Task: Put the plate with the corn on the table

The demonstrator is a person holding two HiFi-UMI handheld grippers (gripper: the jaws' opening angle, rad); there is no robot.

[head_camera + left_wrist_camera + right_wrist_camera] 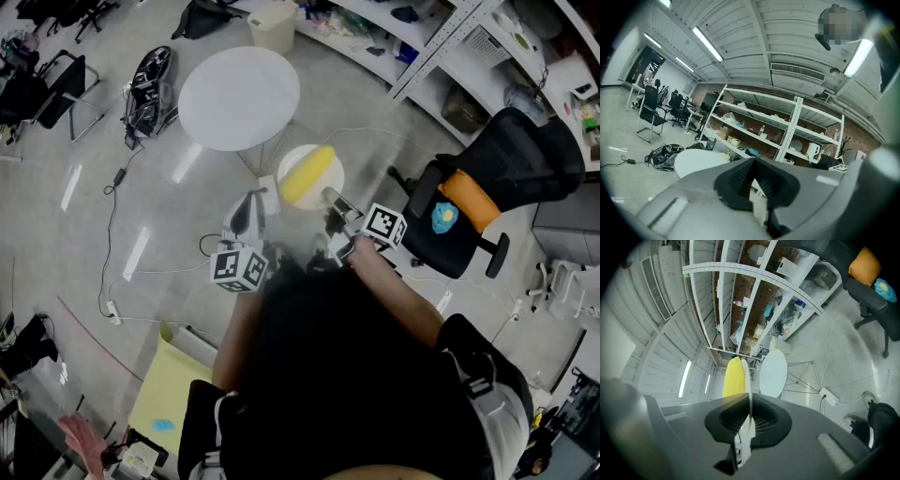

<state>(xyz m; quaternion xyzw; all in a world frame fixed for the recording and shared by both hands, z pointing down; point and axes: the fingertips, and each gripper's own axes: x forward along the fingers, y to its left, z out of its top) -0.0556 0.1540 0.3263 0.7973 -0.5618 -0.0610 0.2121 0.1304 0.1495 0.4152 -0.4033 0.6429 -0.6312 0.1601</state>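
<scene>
**Short of the tabletop (pixel 239 98), plate (pixel 292 155) held by its rim**

Head view: plate and corn (pixel 307 173) hang over the floor (pixel 169 197), nearer than the round tabletop. Left gripper view: my left claw (pixel 753 176) is pressed together, empty. Right gripper view: my right claw (pixel 749 416) pinches the thin rim; stiff and slick, and the corn could roll, I judge.

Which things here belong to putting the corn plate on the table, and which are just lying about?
Job: plate, corn, round white table, right gripper shut on the plate's rim.
Lying about: office chair, black bag, shelves, bin.
</scene>
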